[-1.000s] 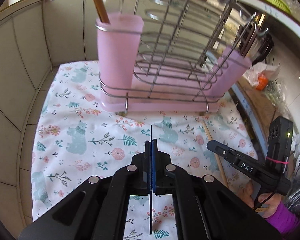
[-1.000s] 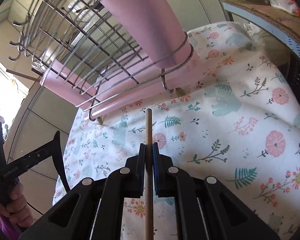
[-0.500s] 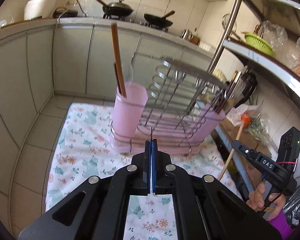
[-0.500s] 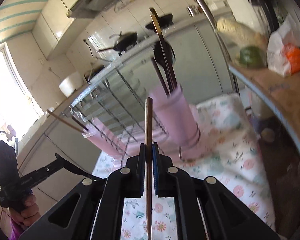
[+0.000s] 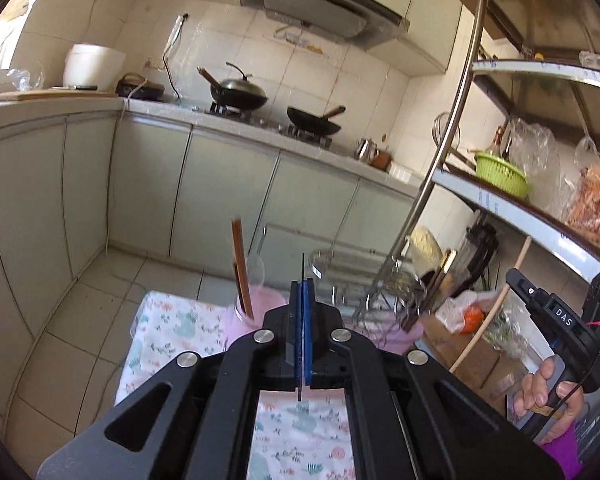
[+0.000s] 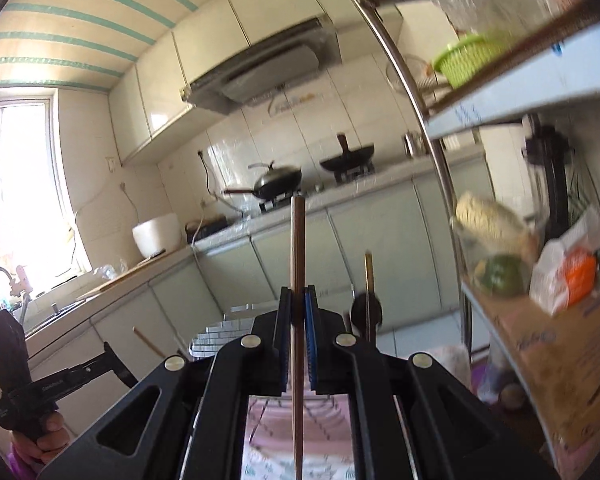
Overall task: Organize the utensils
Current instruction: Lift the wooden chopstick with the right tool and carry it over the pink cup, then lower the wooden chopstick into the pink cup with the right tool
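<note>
Above pink rack [image 5: 384,336], "DAS"-marked right gripper [image 6: 299,300] clamping chopstick [image 6: 298,264], left gripper [image 5: 303,292] closed.

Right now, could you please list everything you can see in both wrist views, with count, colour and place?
chopstick: one, pale wood, clamped upright in the right gripper
pink cup: one, left end of the rack, holding brown chopsticks
wire dish rack: one, silver, on the cloth
floral cloth: one, white with pastel prints, below the rack
woks: two, black, on the stove at the back
rice cooker: one, white, counter left
basket: one, green, shelf at right
left gripper: black, blue pads, shut on a thin dark strip
right gripper: black, blue pads
hand: on the right gripper's handle
</note>
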`<state>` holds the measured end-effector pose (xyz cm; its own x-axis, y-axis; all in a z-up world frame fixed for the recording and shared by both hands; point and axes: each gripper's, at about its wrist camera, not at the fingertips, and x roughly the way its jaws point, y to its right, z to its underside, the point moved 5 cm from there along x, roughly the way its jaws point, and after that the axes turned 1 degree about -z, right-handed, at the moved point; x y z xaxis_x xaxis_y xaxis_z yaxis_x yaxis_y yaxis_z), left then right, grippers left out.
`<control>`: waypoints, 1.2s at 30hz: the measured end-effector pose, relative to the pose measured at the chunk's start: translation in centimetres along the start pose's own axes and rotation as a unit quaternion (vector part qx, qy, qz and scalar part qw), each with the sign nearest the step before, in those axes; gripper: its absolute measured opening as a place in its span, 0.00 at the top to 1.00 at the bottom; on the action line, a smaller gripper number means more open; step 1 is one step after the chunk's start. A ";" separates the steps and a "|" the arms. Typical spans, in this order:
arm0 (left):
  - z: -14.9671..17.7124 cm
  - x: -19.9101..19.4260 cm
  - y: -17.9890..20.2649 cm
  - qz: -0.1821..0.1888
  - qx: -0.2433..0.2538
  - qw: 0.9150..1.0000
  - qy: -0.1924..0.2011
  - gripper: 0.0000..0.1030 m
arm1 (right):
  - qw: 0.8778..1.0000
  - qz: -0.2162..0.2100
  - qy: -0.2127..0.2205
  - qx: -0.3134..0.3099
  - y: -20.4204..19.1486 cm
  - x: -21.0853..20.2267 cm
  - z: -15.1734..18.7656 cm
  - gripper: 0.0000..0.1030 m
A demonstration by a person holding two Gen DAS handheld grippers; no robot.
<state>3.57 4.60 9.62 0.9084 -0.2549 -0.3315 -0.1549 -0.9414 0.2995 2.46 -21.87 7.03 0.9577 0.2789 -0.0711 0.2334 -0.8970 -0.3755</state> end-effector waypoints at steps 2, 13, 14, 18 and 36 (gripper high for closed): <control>-1.2 0.2 0.2 -0.008 0.003 1.000 0.011 1.00 | 1.000 0.001 0.011 -0.006 -0.2 0.1 -0.8 0.94; -5.0 3.3 2.4 -0.068 0.067 0.993 0.072 1.00 | 0.998 0.014 0.052 -0.023 0.7 1.7 -3.1 0.94; -4.8 3.9 2.5 -0.073 0.073 0.992 0.070 1.00 | 0.998 0.015 0.056 -0.023 0.8 1.8 -3.3 0.94; -3.8 6.0 2.3 -0.090 0.088 0.990 0.059 1.00 | 0.996 0.020 0.082 -0.028 1.1 2.0 -4.4 0.94; 1.2 8.7 -1.9 -0.112 0.063 0.992 0.009 1.00 | 0.992 0.074 0.060 -0.077 2.7 7.3 -1.8 0.94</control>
<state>11.33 3.87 5.11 0.9324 -0.0335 -0.3600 0.0051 -0.9944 0.1057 10.39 -22.86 7.19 0.9944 0.1056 -0.0010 0.1027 -0.9696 -0.2220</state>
